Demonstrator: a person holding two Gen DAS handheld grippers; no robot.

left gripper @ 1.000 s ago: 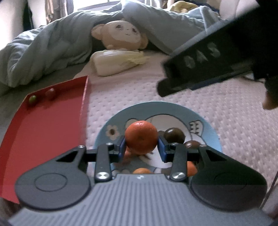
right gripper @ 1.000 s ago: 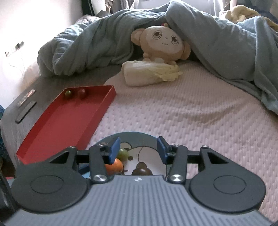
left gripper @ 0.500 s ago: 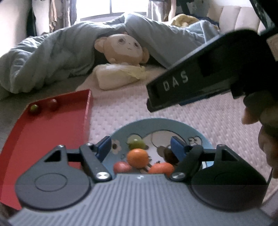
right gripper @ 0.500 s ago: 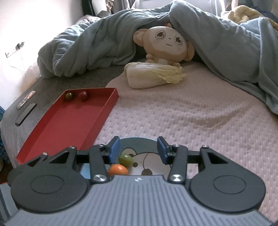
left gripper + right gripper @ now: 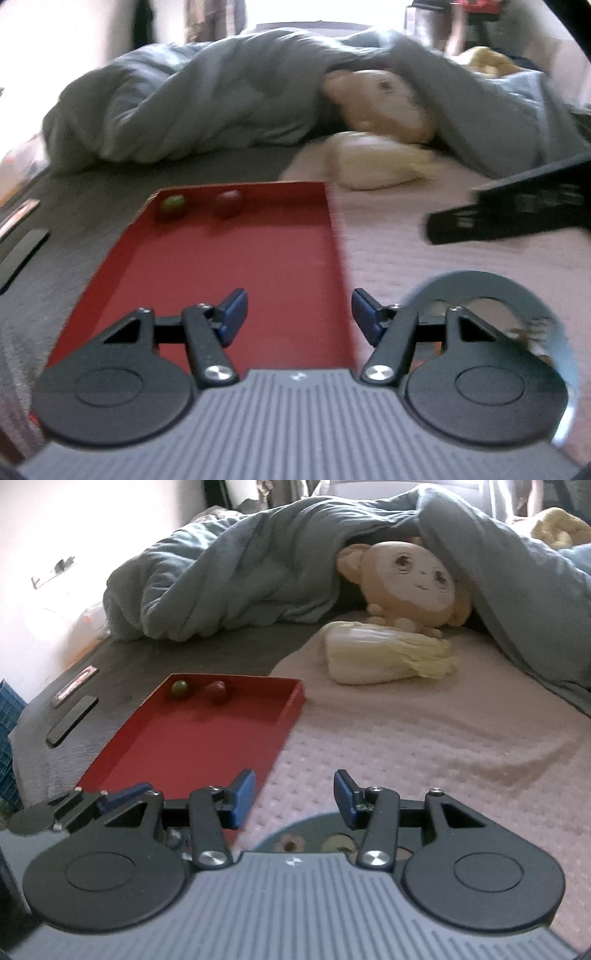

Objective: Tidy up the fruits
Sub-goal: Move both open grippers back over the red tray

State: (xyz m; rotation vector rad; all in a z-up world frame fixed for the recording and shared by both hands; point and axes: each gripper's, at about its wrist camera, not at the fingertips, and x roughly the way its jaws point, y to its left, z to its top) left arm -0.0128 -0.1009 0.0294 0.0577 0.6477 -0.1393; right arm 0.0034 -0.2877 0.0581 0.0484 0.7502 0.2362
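A red tray (image 5: 258, 251) lies on the bed with a green fruit (image 5: 173, 205) and a red fruit (image 5: 229, 201) at its far end. My left gripper (image 5: 297, 306) hangs over the tray's near end; its jaws are closing with nothing between them. The blue plate (image 5: 476, 282) sits to its right, mostly hidden behind the gripper body. My right gripper (image 5: 293, 786) stands open and empty above the pink cover, between the tray (image 5: 192, 734) and the plate (image 5: 295, 827). A green fruit (image 5: 338, 843) peeks out on that plate.
A plush toy (image 5: 410, 587) and a cabbage (image 5: 384, 657) lie at the back under a blue-grey duvet (image 5: 229, 576). Two flat dark items (image 5: 72, 720) rest on the grey strip left of the tray. The right gripper's black body (image 5: 517, 214) crosses the left wrist view.
The left gripper let the orange go onto the plate, opened wide, then swung left over the red tray. The right gripper drew back, so the plate dropped low in its view.
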